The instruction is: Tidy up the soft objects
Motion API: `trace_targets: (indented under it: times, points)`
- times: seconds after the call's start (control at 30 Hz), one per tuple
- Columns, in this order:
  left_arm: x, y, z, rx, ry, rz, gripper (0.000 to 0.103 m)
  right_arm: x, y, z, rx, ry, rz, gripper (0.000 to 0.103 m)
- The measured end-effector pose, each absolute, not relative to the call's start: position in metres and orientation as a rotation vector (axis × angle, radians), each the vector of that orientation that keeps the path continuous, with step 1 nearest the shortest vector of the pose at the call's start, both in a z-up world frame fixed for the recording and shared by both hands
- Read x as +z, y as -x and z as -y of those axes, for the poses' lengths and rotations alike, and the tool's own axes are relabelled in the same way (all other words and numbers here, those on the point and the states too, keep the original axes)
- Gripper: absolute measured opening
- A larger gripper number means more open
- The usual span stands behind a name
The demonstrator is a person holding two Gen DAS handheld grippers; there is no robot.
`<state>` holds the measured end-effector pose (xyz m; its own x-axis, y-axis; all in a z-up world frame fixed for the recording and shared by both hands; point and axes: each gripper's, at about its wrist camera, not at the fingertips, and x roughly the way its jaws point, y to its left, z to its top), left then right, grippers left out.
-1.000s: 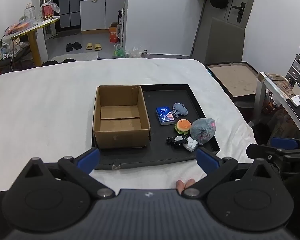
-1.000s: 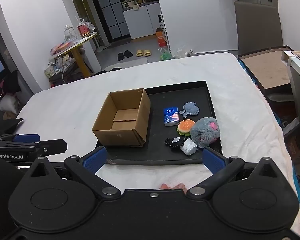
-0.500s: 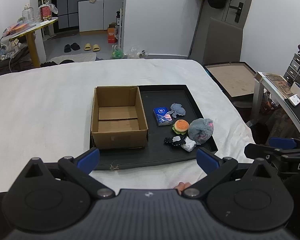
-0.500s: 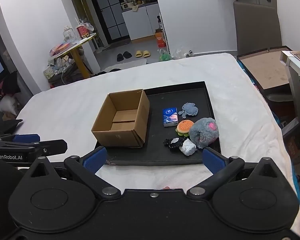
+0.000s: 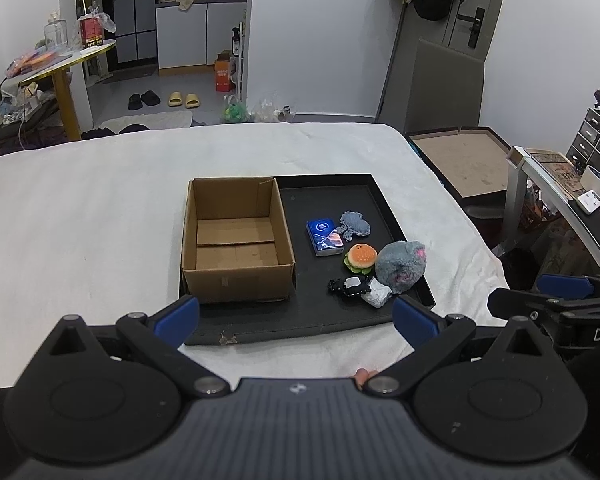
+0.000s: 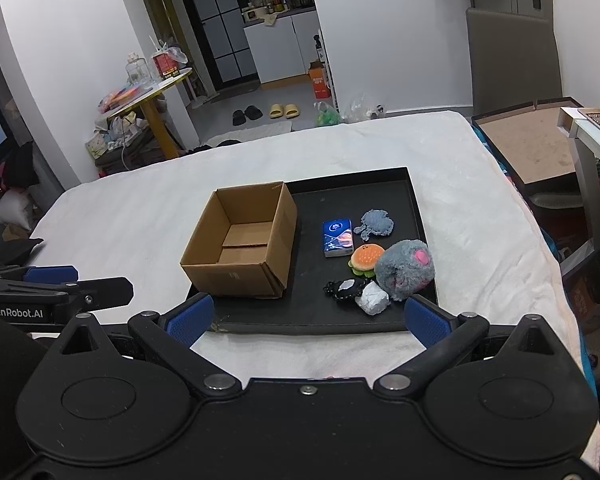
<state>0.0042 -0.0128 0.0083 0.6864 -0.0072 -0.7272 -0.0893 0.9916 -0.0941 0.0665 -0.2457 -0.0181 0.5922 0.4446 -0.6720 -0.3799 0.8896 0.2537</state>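
Observation:
A black tray (image 5: 332,196) (image 6: 414,204) lies on a white-sheeted bed. In its left half stands an open, empty cardboard box (image 5: 236,240) (image 6: 242,240). To the right lie a blue tissue pack (image 5: 324,237) (image 6: 337,238), a grey knitted toy (image 5: 355,224) (image 6: 376,223), a burger plush (image 5: 361,258) (image 6: 366,259), a grey furry plush (image 5: 401,266) (image 6: 405,269), a black toy (image 5: 348,286) (image 6: 342,290) and a white wrapped lump (image 5: 376,294) (image 6: 372,299). My left gripper (image 5: 296,316) and right gripper (image 6: 306,318) are open and empty, hovering near the tray's near edge.
The white bed sheet (image 5: 80,220) spreads wide to the left. A brown board (image 5: 458,160) and a desk with drawers (image 5: 572,184) stand to the right of the bed. A yellow-legged table (image 5: 60,80) and slippers (image 5: 184,99) lie beyond the far edge.
Both grippers have drawn back and risen slightly, so the tray and box look a little smaller. Nothing on the tray has moved.

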Motion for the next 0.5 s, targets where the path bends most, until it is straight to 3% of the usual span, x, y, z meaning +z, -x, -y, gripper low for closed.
trace_targets:
  times: [0.5]
  points:
    - [0.0085, -0.0032, 0.0097, 0.049, 0.128, -0.809, 0.102, -0.0175, -0.0658, 0.2446, 0.48, -0.085, -0.801, 0.103]
